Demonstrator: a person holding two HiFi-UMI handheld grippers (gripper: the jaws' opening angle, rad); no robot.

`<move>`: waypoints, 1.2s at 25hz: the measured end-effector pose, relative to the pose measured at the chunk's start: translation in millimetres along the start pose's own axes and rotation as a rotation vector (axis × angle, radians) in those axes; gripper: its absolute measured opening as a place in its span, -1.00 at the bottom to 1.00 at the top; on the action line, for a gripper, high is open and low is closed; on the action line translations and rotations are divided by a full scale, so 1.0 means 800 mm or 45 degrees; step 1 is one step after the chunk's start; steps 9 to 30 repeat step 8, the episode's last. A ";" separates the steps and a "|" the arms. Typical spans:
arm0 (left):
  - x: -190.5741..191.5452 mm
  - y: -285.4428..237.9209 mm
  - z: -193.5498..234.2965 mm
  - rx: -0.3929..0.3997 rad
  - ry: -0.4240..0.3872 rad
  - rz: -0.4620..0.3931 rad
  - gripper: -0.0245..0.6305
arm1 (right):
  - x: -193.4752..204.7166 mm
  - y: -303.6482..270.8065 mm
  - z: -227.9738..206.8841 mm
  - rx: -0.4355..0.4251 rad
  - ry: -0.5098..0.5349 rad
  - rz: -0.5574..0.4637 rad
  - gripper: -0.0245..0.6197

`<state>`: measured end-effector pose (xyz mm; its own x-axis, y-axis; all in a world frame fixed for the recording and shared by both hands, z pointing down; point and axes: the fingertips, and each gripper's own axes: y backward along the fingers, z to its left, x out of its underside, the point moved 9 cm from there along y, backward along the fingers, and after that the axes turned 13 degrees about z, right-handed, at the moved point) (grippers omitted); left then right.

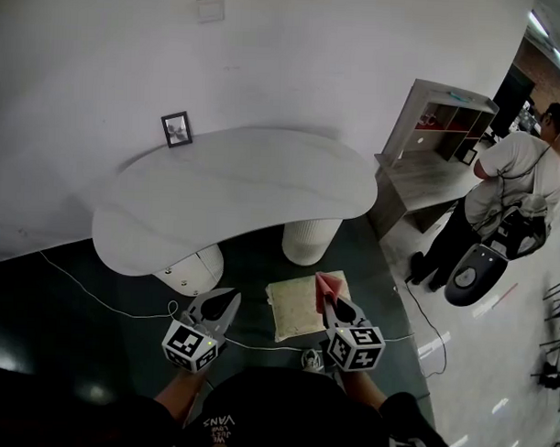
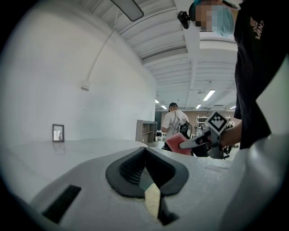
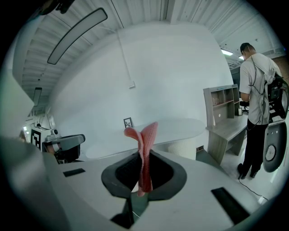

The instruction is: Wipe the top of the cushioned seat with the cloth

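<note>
The right gripper was pinched shut on the pink cloth, which stood up in folds from between its jaws. In the head view it hung over the right part of the beige cushioned seat, which lay on the dark floor just in front of the white desk. The left gripper hovered to the seat's left, its jaws pressed together on nothing. A small picture frame stood on the desk.

The pink cloth looks coarsely woven. The cream square seat cushion, before the white curved table, looks like soft fabric; the table is smooth and matt.
</note>
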<state>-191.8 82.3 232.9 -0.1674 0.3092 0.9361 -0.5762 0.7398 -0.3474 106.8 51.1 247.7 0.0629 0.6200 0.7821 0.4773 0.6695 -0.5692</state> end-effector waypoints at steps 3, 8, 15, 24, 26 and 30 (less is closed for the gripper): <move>0.001 0.001 -0.004 0.004 0.023 -0.004 -0.87 | 0.001 0.000 0.000 -0.004 0.001 0.006 -0.85; 0.009 0.002 -0.004 0.002 0.011 0.016 -0.87 | 0.003 -0.003 0.004 -0.017 0.006 0.017 -0.85; 0.009 0.002 -0.004 0.002 0.011 0.016 -0.87 | 0.003 -0.003 0.004 -0.017 0.006 0.017 -0.85; 0.009 0.002 -0.004 0.002 0.011 0.016 -0.87 | 0.003 -0.003 0.004 -0.017 0.006 0.017 -0.85; 0.009 0.002 -0.004 0.002 0.011 0.016 -0.87 | 0.003 -0.003 0.004 -0.017 0.006 0.017 -0.85; 0.009 0.002 -0.004 0.002 0.011 0.016 -0.87 | 0.003 -0.003 0.004 -0.017 0.006 0.017 -0.85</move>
